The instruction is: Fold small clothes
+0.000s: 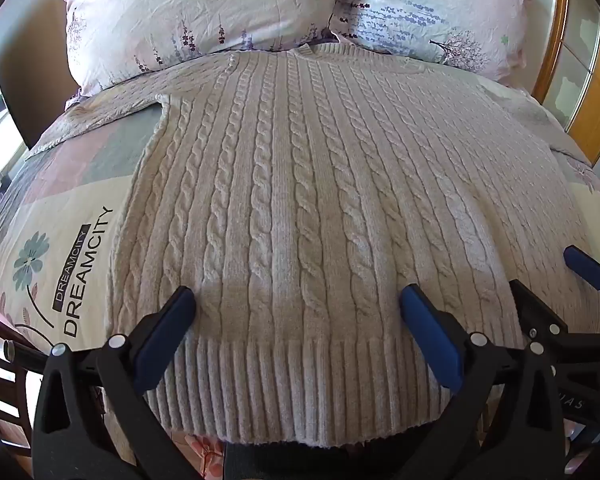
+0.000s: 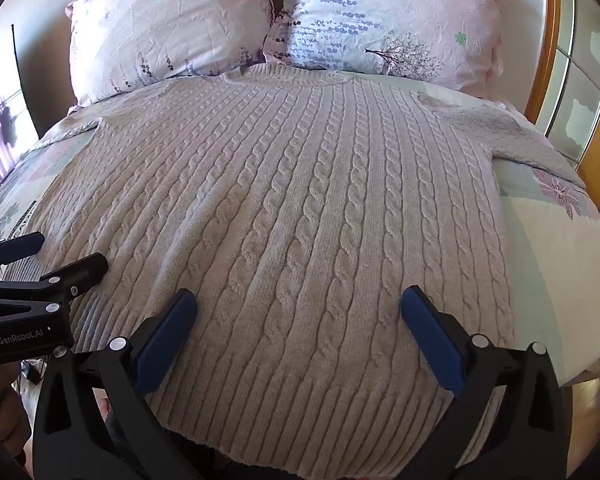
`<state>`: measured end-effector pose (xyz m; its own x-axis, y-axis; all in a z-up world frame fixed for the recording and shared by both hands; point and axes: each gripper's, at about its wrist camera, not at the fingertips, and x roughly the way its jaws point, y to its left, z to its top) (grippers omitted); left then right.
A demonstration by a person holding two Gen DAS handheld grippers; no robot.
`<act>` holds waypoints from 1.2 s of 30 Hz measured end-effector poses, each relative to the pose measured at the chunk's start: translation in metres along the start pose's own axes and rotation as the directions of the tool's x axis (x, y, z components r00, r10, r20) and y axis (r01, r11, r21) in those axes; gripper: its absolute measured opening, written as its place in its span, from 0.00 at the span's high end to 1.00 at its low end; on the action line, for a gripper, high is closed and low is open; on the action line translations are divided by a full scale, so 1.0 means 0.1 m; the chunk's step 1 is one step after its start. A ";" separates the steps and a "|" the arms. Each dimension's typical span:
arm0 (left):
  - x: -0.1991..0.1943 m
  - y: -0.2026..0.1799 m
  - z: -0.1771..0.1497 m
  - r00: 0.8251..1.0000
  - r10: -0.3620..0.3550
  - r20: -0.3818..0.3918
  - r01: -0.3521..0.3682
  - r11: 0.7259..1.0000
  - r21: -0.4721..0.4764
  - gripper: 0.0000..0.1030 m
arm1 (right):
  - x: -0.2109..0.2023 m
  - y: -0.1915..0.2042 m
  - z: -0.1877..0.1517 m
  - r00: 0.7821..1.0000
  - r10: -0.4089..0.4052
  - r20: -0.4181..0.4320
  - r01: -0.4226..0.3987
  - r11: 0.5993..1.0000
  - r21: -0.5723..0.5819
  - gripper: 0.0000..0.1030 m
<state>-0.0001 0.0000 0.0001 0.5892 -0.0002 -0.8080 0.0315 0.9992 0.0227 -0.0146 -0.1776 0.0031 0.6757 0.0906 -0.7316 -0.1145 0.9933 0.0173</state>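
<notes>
A patchwork bedspread (image 1: 60,216) printed with flowers and the word DREAMCITY is spread over the bed. Two pink floral pillows (image 1: 196,12) (image 2: 392,20) are set side by side, touching, at its head. A wooden-framed glass panel (image 2: 576,64) is seen at the right.

I am counting one cream cable-knit sweater (image 1: 300,184) lying on one patterned bedspread (image 1: 60,216), two floral pillows, at eleven o'clock (image 1: 196,12) and one o'clock (image 1: 432,8), and two grippers, left (image 1: 298,300) and right (image 2: 298,300).
</notes>
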 end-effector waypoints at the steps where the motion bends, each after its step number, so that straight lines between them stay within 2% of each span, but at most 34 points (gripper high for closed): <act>1: 0.00 0.00 0.00 1.000 0.000 0.000 0.000 1.000 0.000 0.02 | 0.00 0.00 0.00 1.000 0.000 -0.001 0.000 1.000 0.000 0.01; 36: 0.00 0.00 0.00 1.000 0.002 0.006 -0.002 1.000 0.002 0.02 | 0.00 0.01 0.01 1.000 -0.002 -0.005 0.002 1.000 -0.003 0.01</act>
<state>-0.0002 -0.0001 0.0003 0.5945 0.0019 -0.8041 0.0315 0.9992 0.0257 -0.0143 -0.1768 0.0041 0.6725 0.0888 -0.7347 -0.1156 0.9932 0.0142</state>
